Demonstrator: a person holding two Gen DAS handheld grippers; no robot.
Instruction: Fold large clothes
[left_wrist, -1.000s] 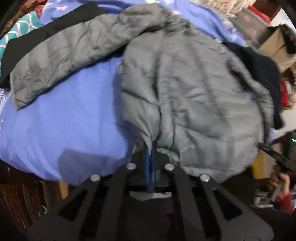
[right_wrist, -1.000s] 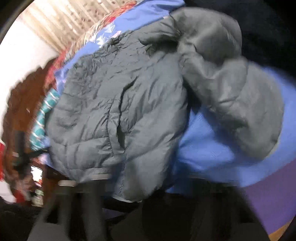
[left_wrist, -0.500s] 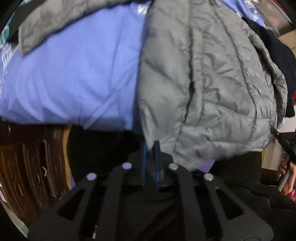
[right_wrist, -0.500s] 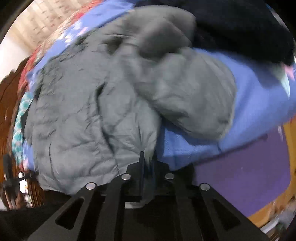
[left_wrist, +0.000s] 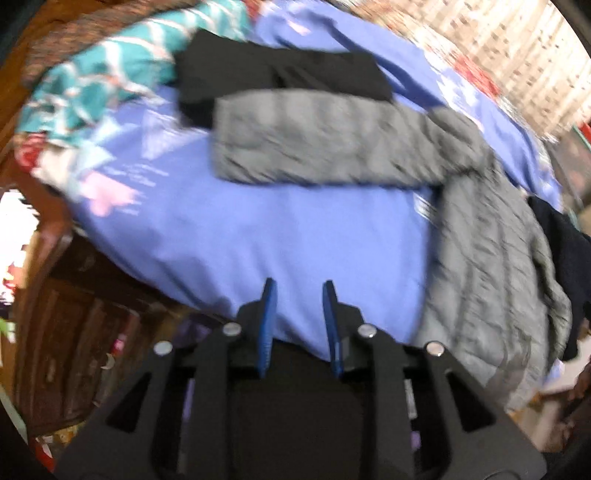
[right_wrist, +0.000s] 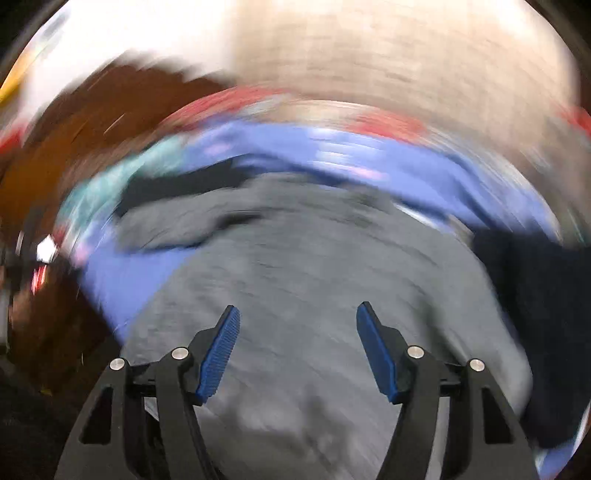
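Bedsheet (left_wrist: 258, 221): blue, covering the bed, bare across the near middle of the left wrist view; faint pink print toward the far left.
Black garment (left_wrist: 280, 74): flat at the far side of the sheet, just beyond the jacket sleeve, touching or slightly under it.
Teal patterned cloth (left_wrist: 103, 85): bunched at the far left, beside the black garment.
Dark garment (left_wrist: 565, 251): heaped at the right edge of the bed, against the right side of the jacket; also seen in the right wrist view (right_wrist: 535, 314).
Wooden bed frame (left_wrist: 74, 332): dark brown, below the sheet's near left edge.
Pale curtain or wall (right_wrist: 369, 55): far background, heavily blurred.
Grey puffer jacket (left_wrist: 491, 266): on the sheet, body lying along the right side and hanging over the near edge; one sleeve (left_wrist: 314, 144) stretched out to the left across the sheet. In the right wrist view, blurred, filling the near middle (right_wrist: 314, 277).
In the way: nothing between either claw and the jacket.
Left gripper (left_wrist: 298, 291): over the near edge of the sheet, left of the jacket body, blue pads parted with a modest gap, gripping nothing.
Right gripper (right_wrist: 298, 317): above the jacket body, pointing toward the far side, pads spread wide, released, nothing between them; contact with the fabric not discernible through the blur.
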